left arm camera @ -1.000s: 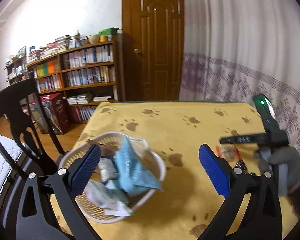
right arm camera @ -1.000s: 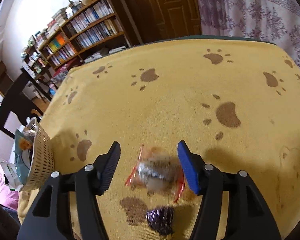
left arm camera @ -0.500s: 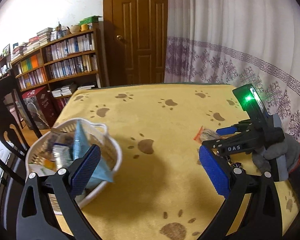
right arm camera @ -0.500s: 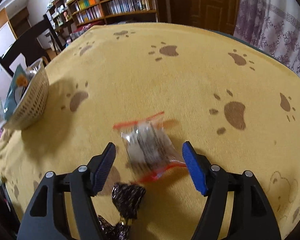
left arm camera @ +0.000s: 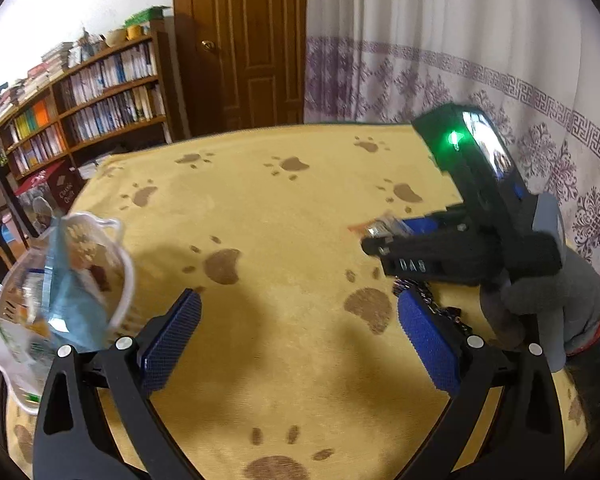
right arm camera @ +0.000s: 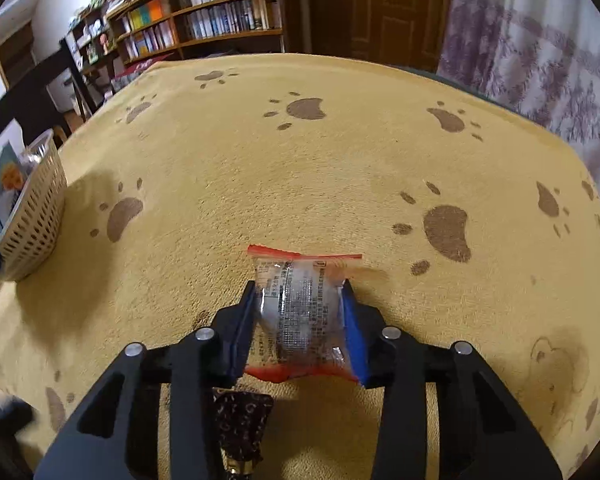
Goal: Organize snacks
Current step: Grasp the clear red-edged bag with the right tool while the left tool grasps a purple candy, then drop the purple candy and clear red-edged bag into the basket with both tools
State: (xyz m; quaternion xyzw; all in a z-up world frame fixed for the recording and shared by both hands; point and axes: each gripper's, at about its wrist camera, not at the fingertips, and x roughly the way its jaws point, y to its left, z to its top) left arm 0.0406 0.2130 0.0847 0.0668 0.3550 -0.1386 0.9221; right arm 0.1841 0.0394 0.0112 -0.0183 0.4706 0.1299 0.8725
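Clear red-edged snack packet (right arm camera: 300, 312), lower centre of frame, is pinched between the right gripper (right arm camera: 300, 320) pads above the yellow paw-print tablecloth (right arm camera: 300, 160). Left gripper (left arm camera: 300, 344) is spread wide, empty. Cream woven basket (right arm camera: 34, 216) sits far left.

A clear snack packet (right arm camera: 300, 312) with red sealed edges at top and bottom and dense black print on its face sits pinched between the two blue pads of the right hand-held gripper (right arm camera: 300, 320), its lower edge at the yellow paw-print counter (right arm camera: 340, 160). Just beneath it lies a dark, patterned wrapped sweet (right arm camera: 240, 428). Well apart, at the counter's left edge, stands a pale woven basket (right arm camera: 34, 216) holding a light blue packet (left arm camera: 70, 292) that sticks up above the rim, with other wrappers too blurred to tell.
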